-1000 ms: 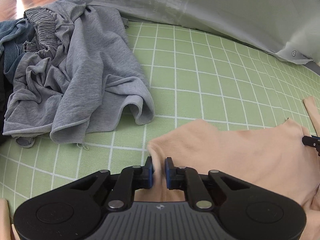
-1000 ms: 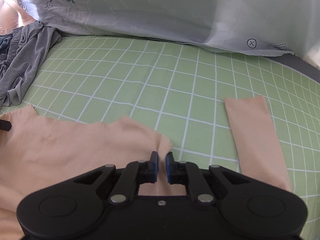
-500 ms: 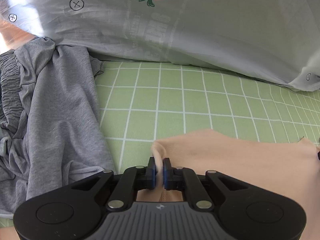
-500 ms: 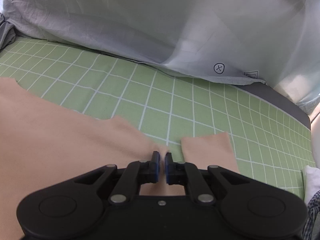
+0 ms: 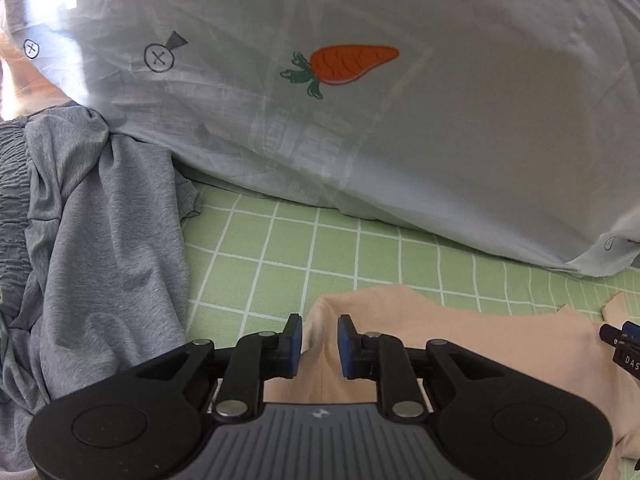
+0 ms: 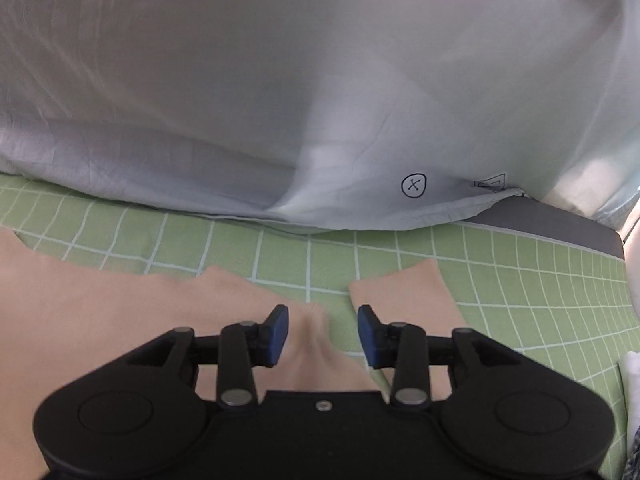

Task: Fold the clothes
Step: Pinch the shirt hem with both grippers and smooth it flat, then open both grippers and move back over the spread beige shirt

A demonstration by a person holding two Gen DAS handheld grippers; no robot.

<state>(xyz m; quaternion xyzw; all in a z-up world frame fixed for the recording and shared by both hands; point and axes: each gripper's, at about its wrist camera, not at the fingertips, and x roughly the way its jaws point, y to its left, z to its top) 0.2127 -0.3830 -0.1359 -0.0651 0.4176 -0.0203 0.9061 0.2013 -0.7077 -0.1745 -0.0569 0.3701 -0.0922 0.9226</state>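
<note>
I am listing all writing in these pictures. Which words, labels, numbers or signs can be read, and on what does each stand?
"DAS": white letters on the right gripper, cut off by the left wrist view's edge.
"X" in a circle: drawn marks on the sheet, no word.
Carrot: a picture only.
Faint block letters showing through the sheet: unreadable.
Small emblem on the left gripper: too small.

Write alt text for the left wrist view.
The left gripper, its jaws just opened, straddles a raised fold of a peach garment lying on a green checked sheet. A rumpled grey garment lies to the left, and a pale duvet with a carrot print lies beyond.
</note>
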